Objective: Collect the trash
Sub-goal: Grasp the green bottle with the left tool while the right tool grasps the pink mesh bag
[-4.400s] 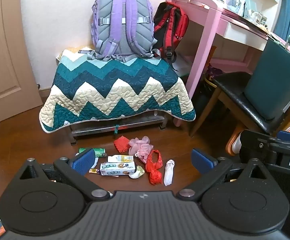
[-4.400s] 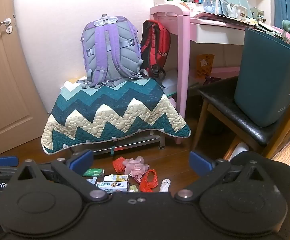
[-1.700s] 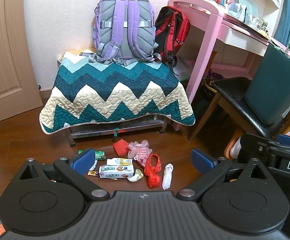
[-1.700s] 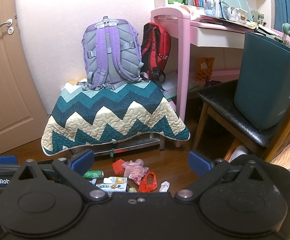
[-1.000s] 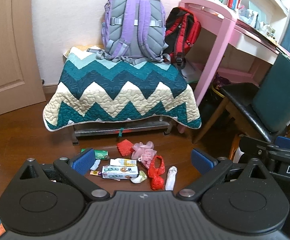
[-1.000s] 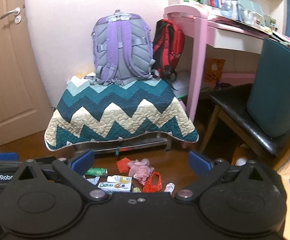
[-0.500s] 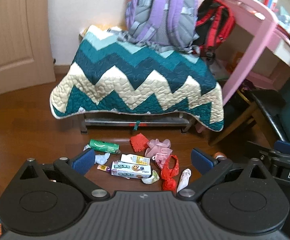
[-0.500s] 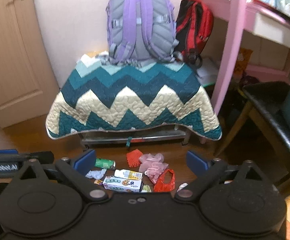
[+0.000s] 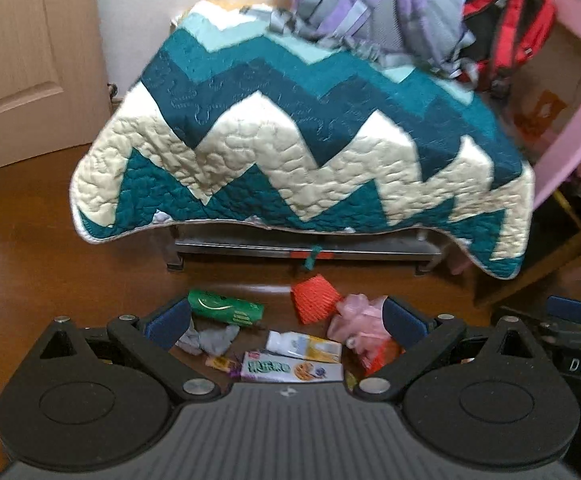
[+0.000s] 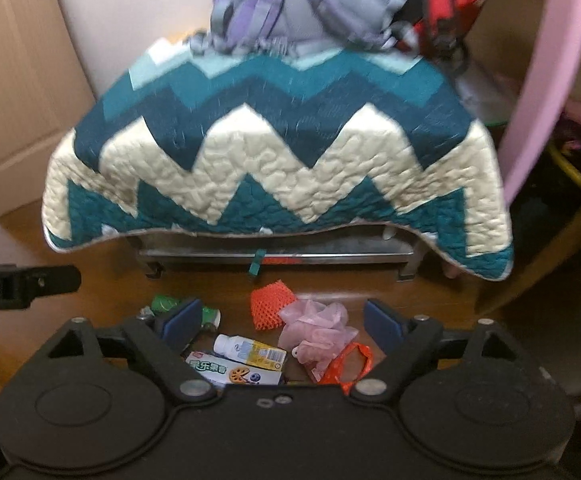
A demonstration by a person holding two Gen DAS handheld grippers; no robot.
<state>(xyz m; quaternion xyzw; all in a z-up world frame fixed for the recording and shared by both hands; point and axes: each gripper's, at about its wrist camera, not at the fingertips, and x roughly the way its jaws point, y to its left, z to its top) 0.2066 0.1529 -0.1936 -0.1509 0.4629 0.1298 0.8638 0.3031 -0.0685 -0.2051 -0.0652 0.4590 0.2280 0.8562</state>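
Observation:
A pile of trash lies on the wooden floor in front of a low bench. It holds a green wrapper [image 9: 226, 309], a grey tissue [image 9: 210, 338], a small bottle [image 9: 304, 346], a snack box [image 9: 290, 372], a red foam net [image 9: 315, 298], a pink plastic bag [image 9: 356, 316] and a red bag [image 10: 348, 364]. My left gripper [image 9: 286, 322] is open and empty above the pile. My right gripper [image 10: 282, 318] is open and empty above the bottle [image 10: 250, 350], box [image 10: 230, 372] and pink bag [image 10: 316, 326].
A low bench under a teal zigzag quilt [image 9: 302, 152] stands just behind the pile, with a purple backpack [image 10: 286, 4] and a red backpack [image 9: 506, 20] on it. A pink desk leg [image 9: 570, 120] is at the right, a door [image 9: 14, 56] at the left.
Both grippers have tilted down and moved forward toward the trash pile, which now sits between the fingers. The chair and the bin have left view. Both stay open.

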